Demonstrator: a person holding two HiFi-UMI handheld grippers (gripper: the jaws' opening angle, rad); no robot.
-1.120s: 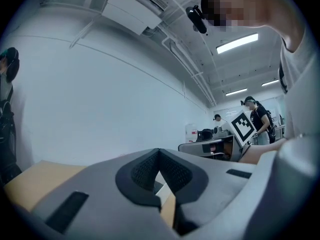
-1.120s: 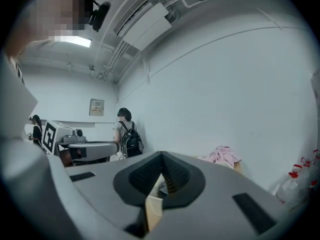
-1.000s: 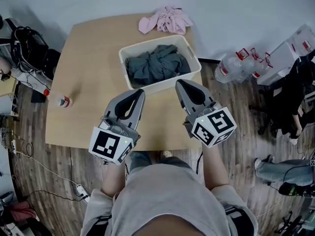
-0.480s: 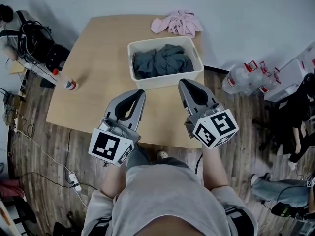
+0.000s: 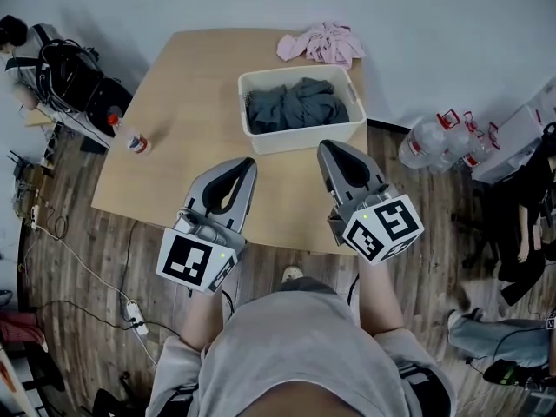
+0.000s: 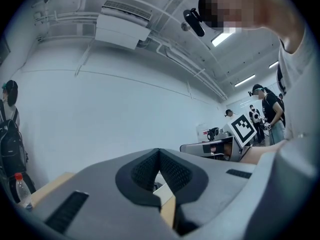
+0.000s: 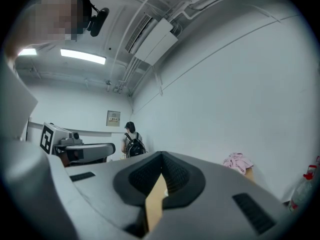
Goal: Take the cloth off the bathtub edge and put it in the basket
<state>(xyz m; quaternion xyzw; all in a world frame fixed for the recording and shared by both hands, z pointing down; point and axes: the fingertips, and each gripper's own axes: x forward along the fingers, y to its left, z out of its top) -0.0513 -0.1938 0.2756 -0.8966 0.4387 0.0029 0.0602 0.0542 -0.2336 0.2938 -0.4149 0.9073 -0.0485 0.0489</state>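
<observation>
Left gripper (image 5: pixel 246 162) and right gripper (image 5: pixel 327 147) point level, jaws together.

wall (image 5: pixel 452 24): plain white | floor (image 5: pixel 87 268): dark wood planks | bench (image 5: pixel 182 129): pale wood, rounded corners, far edge by the wall | floor left: loose cables, white power strip (image 5: pixel 132 315) | floor right: clear water bottles (image 5: pixel 434 142) near the wall | ceiling: exposed pipes, air-conditioning unit (image 6: pixel 122 26), strip light (image 7: pixel 82 56) lit
</observation>
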